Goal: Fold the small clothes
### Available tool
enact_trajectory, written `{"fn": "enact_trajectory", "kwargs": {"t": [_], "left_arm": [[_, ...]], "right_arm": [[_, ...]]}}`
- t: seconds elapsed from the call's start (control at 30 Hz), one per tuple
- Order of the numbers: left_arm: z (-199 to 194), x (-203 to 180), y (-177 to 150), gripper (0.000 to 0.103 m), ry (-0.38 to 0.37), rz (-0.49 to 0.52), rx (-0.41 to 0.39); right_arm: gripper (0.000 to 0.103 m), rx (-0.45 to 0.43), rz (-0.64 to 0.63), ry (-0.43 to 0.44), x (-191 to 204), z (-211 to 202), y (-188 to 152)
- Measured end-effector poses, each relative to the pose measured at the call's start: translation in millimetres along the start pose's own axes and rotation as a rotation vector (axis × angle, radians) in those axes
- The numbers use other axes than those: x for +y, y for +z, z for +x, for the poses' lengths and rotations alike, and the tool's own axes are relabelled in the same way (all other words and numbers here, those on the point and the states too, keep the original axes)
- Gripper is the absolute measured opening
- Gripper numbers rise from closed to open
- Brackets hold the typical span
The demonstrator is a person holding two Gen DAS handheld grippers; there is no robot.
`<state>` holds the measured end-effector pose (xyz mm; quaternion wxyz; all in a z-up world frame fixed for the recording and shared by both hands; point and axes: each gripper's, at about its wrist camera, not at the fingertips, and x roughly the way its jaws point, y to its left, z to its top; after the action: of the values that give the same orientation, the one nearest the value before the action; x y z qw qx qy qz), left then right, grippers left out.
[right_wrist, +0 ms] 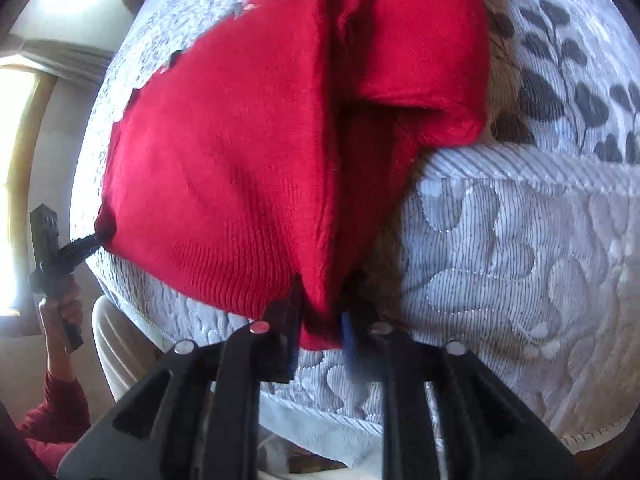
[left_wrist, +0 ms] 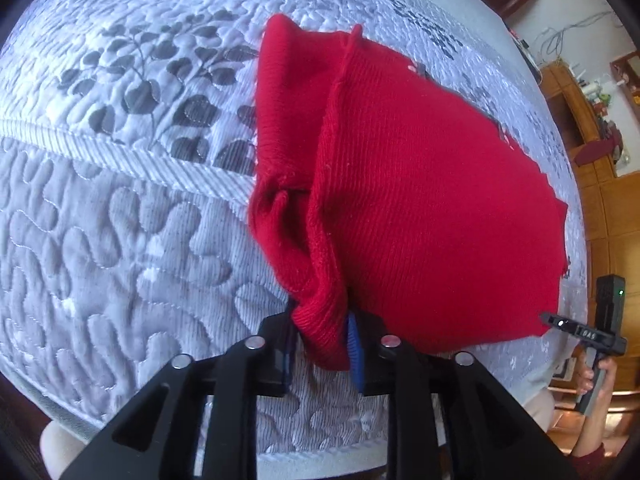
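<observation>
A red knit garment (left_wrist: 420,184) lies folded over itself on a quilted mattress (left_wrist: 120,240), its near edge stretched between my two grippers. In the left wrist view my left gripper (left_wrist: 322,344) has a bunched corner of the garment filling the gap between its jaws, touching both pads. The right wrist view shows my right gripper (right_wrist: 320,332) holding the other near corner the same way. Each gripper also shows small in the other's view, at the garment's corner: the right gripper (left_wrist: 554,320) and the left gripper (right_wrist: 90,246). A folded sleeve (right_wrist: 420,40) lies on top.
The mattress has a ribbed seam (left_wrist: 100,148) and a grey leaf print (left_wrist: 160,80); its near edge (left_wrist: 320,460) is just below the grippers. Wooden furniture (left_wrist: 580,120) stands at the right. A person's hand (right_wrist: 60,308) grips the left handle.
</observation>
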<state>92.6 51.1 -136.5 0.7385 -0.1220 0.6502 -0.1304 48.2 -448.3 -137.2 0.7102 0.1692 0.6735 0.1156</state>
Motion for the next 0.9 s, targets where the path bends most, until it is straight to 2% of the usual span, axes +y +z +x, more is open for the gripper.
{"fn": "enact_trajectory", "kwargs": {"t": [0.07, 0.13, 0.17, 0.23, 0.33, 0.37, 0.47, 0.6, 0.73, 0.9], "left_arm": [[-11.4, 2.5, 0.1, 0.044, 0.046, 0.019, -0.001], [-29.3, 4.7, 4.7, 0.051, 0.145, 0.046, -0.035], [-39.1, 6.4, 8.3, 0.052, 0.178, 0.055, -0.062], [-57.6, 8.3, 18.2, 0.052, 0.199, 0.061, -0.105], [-68.2, -2.8, 49.3, 0.052, 0.191, 0.081, -0.149], [-67.9, -9.4, 61.4, 0.052, 0.191, 0.092, -0.161], [-49.9, -35.7, 108.1, 0.052, 0.181, 0.143, -0.168], [-12.9, -56.9, 158.2, 0.052, 0.182, 0.174, -0.151], [19.3, -62.6, 177.4, 0.052, 0.206, 0.185, -0.114], [42.9, -66.9, 185.7, 0.05, 0.206, 0.225, -0.091]], "right_arm": [[0.029, -0.018, -0.032, -0.037, 3.1, -14.7, -3.2], [0.029, -0.051, -0.061, -0.072, 9.0, -35.6, -2.8], [0.03, -0.069, -0.068, -0.076, 11.0, -44.7, -1.8], [0.033, -0.108, -0.084, -0.085, 13.3, -62.4, 8.5], [0.035, -0.162, -0.107, -0.089, 23.4, -79.7, 41.8], [0.041, -0.175, -0.11, -0.096, 24.4, -82.4, 56.1], [0.044, -0.202, -0.1, -0.103, 23.0, -79.5, 99.9], [0.044, -0.159, -0.047, -0.1, 10.5, -51.0, 158.1], [0.044, -0.111, -0.017, -0.14, -4.3, -20.4, 188.2], [0.043, -0.106, -0.017, -0.093, -9.3, -8.9, 205.5]]}}
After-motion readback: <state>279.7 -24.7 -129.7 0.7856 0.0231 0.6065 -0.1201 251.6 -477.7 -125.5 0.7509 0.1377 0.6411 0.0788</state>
